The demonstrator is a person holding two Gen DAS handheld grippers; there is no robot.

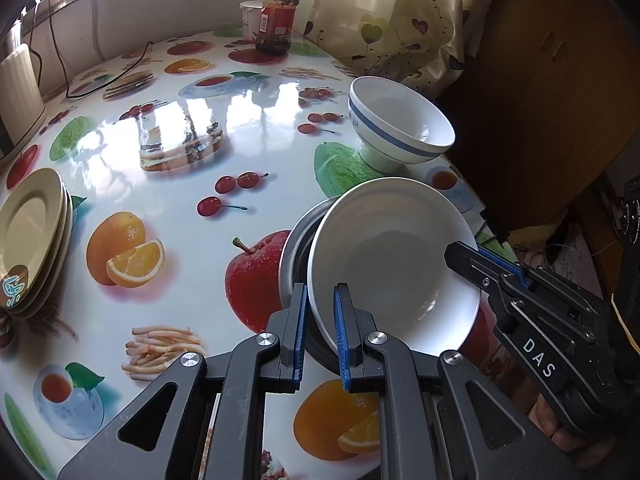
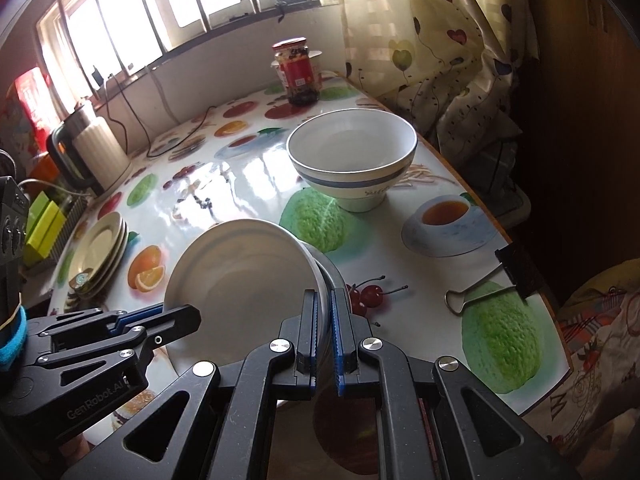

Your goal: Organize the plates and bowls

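The left gripper point(image 1: 320, 334) is clamped on the near rim of a white bowl point(image 1: 394, 264), one pad inside and one outside the wall. The right gripper point(image 2: 325, 334) is pinched tight on the opposite rim of the same bowl, and in the left wrist view it reaches in from the right. The white bowl is tilted and sits partly inside a metal bowl point(image 1: 298, 248), whose grey rim shows just behind it, near the edge of the fruit-printed tabletop point(image 1: 180, 184). Beyond them a blue-banded footed bowl point(image 2: 352, 160) stands upright and empty, well apart from the held bowl. A stack of cream plates point(image 1: 30, 240) lies at the far left side. A red-lidded jar point(image 2: 298, 72) stands at the back near the curtain point(image 2: 432, 48), and a binder clip point(image 2: 492, 280) grips the table edge
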